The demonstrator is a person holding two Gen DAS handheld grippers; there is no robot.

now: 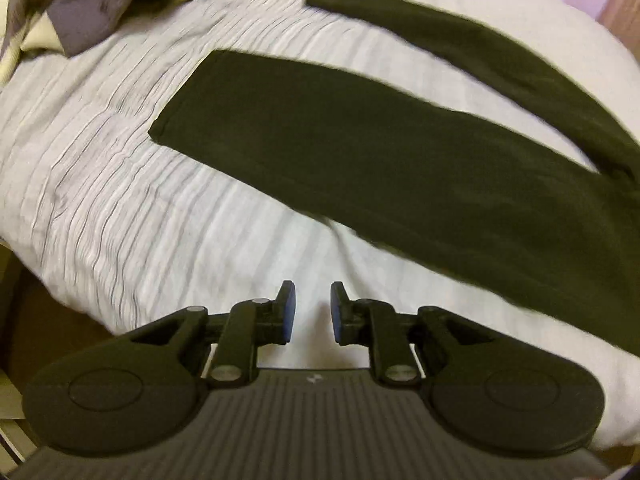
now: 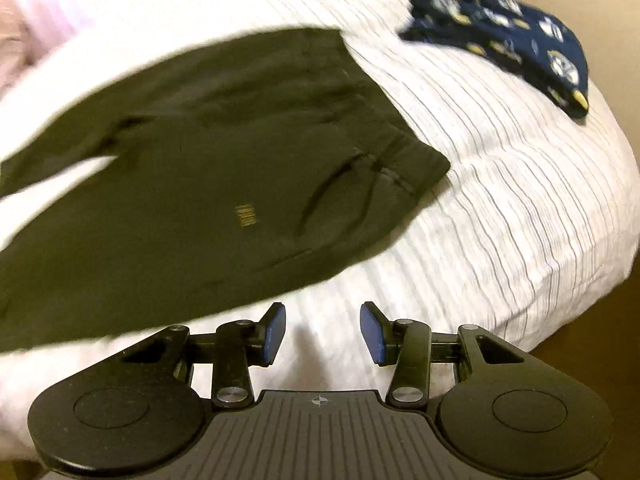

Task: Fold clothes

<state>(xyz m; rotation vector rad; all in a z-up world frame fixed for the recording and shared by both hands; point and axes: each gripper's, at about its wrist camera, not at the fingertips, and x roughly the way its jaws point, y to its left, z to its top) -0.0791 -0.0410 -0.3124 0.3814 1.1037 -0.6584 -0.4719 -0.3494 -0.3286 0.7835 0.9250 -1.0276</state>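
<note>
A pair of dark olive trousers [image 1: 360, 152] lies flat on a white striped bedcover [image 1: 120, 200]. The left wrist view shows its two legs spread apart, the far leg [image 1: 480, 40] running toward the top right. My left gripper [image 1: 313, 296] hovers over bare cover in front of the near leg, jaws a little apart and nothing between them. The right wrist view shows the trousers' [image 2: 200, 160] waist end with its drawstring, a pocket and a small gold mark. My right gripper [image 2: 323, 320] stands open over the cover just in front of the waist's near edge, holding nothing.
A heap of grey and cream clothes [image 1: 80, 4] lies at the far left of the bed. A navy patterned garment [image 2: 512, 40] sits at the far right near the corner. The bed's edge drops to brown floor [image 2: 600, 320] on the right and at lower left [image 1: 40, 320].
</note>
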